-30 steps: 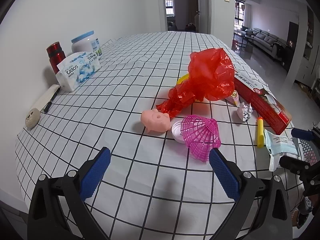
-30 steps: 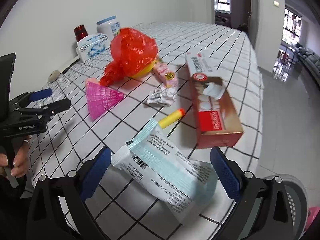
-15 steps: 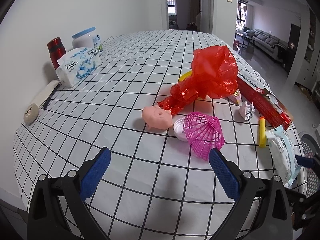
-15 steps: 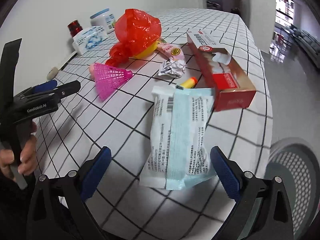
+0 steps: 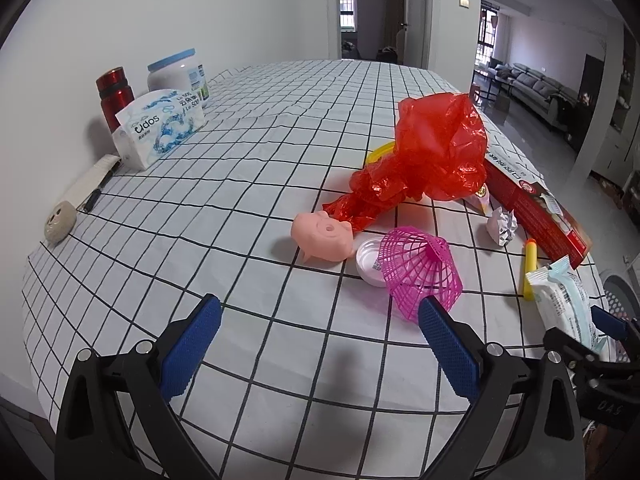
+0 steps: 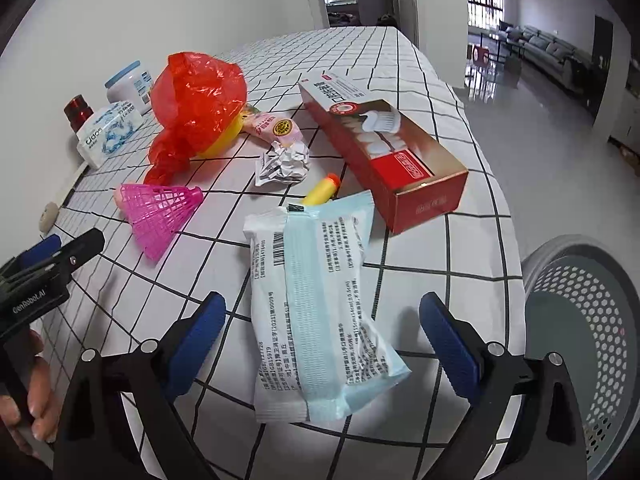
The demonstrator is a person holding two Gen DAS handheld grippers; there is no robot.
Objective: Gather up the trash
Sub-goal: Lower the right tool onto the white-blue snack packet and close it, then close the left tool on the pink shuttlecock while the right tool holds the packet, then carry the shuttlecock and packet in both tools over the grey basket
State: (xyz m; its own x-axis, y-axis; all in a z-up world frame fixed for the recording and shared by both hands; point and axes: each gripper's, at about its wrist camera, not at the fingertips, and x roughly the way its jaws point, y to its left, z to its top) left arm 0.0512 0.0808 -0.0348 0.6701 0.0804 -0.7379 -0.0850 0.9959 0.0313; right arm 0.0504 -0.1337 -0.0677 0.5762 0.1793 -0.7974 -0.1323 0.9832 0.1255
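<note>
A white and light-blue mask packet (image 6: pixel 316 304) lies at the table's near edge, between the open jaws of my right gripper (image 6: pixel 322 332); it also shows in the left wrist view (image 5: pixel 564 300). Behind it lie a yellow foam dart (image 6: pixel 320 192), a crumpled paper ball (image 6: pixel 284 162), a red box (image 6: pixel 384 144), a pink wrapper (image 6: pixel 276 128), a red plastic bag (image 6: pixel 196 100) and a pink shuttlecock (image 6: pixel 160 212). My left gripper (image 5: pixel 316 340) is open and empty over bare cloth, short of the shuttlecock (image 5: pixel 420 272), a white lid (image 5: pixel 370 260) and a pink pig toy (image 5: pixel 324 236).
A grey perforated bin (image 6: pixel 588 332) stands on the floor right of the table edge. By the wall stand a red flask (image 5: pixel 114 96), a white jar (image 5: pixel 178 76), a tissue pack (image 5: pixel 160 126), a pen (image 5: pixel 100 190) and a small round stone figure (image 5: pixel 60 222).
My right gripper has swung over the mask packet, which now lies lengthwise between its jaws, and the bin has come into view. My left gripper shifted slightly; nothing was gripped.
</note>
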